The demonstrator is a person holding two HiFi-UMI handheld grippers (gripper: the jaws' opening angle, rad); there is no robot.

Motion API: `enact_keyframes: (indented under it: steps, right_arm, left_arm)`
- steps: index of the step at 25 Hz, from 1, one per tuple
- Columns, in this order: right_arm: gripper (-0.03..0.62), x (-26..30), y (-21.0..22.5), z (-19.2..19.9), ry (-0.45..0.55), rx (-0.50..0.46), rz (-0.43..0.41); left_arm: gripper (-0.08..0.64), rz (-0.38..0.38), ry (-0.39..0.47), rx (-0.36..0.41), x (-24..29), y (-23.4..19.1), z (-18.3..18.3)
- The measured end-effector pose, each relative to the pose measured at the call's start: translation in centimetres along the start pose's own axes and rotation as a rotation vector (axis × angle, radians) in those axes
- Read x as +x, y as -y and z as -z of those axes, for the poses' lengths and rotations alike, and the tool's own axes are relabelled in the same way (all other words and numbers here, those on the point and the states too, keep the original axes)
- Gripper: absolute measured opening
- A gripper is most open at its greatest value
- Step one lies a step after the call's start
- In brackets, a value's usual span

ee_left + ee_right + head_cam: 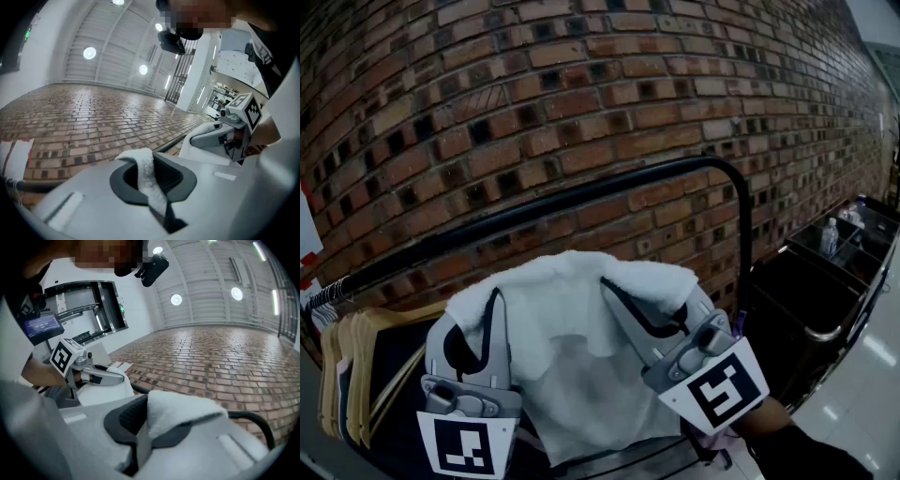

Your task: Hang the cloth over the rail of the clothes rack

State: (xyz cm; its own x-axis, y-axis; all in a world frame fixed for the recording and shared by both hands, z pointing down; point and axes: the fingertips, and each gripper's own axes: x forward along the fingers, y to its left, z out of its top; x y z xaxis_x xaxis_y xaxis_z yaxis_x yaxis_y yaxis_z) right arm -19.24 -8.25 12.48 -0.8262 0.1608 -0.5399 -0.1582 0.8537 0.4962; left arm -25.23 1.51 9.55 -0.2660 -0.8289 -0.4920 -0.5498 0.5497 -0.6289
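White terry cloth (572,375) is clamped at its top edge by the left gripper (492,305) and right gripper (611,289). Draping it over the far black metal rail (581,194) remains.

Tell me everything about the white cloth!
The cloth is white and fluffy, like a towel. It is held up by its top edge. The left gripper pinches one top corner and the right gripper pinches the other, and both are shut on it. The top edge bunches and folds over the jaws. The rest hangs down between the grippers, a bit wrinkled. It is in front of the black rail and not over it yet.
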Motion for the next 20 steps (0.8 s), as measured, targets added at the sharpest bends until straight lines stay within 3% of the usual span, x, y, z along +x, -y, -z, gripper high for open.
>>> enact_keyframes:
  steps: [4, 8, 12, 14, 17, 18, 20]
  right_arm:
    - [0.015, 2.4, 2.0, -3.3, 0.041, -0.109, -0.040]
    - [0.015, 7.5, 6.6, -7.5, 0.052, -0.120, -0.049]
    - [0.015, 13.8, 11.8, -13.0, 0.105, -0.293, -0.060]
    - [0.015, 17.6, 13.9, -13.5, 0.074, -0.371, -0.085]
    - [0.015, 23.2, 15.6, -8.9, -0.164, -0.373, -0.183]
    - [0.015, 24.3, 15.5, -5.9, -0.287, -0.371, -0.245]
    - [0.015, 24.8, 14.1, 1.0, -0.545, -0.392, -0.398]
  left_arm:
    - [0.017, 0.008, 0.015, 0.085, 2.2, -2.9, -3.1]
    - [0.017, -0.056, 0.091, 0.135, 7.2, -8.6, -7.1]
    - [0.017, -0.145, 0.112, 0.209, 12.2, -15.0, -10.3]
    - [0.017, -0.185, 0.080, 0.257, 14.5, -17.6, -10.7]
    - [0.017, -0.184, -0.094, 0.350, 18.3, -20.1, -7.3]
    - [0.017, -0.138, -0.202, 0.393, 19.6, -20.0, -4.7]
    - [0.017, 0.037, -0.457, 0.481, 21.0, -18.3, 2.3]
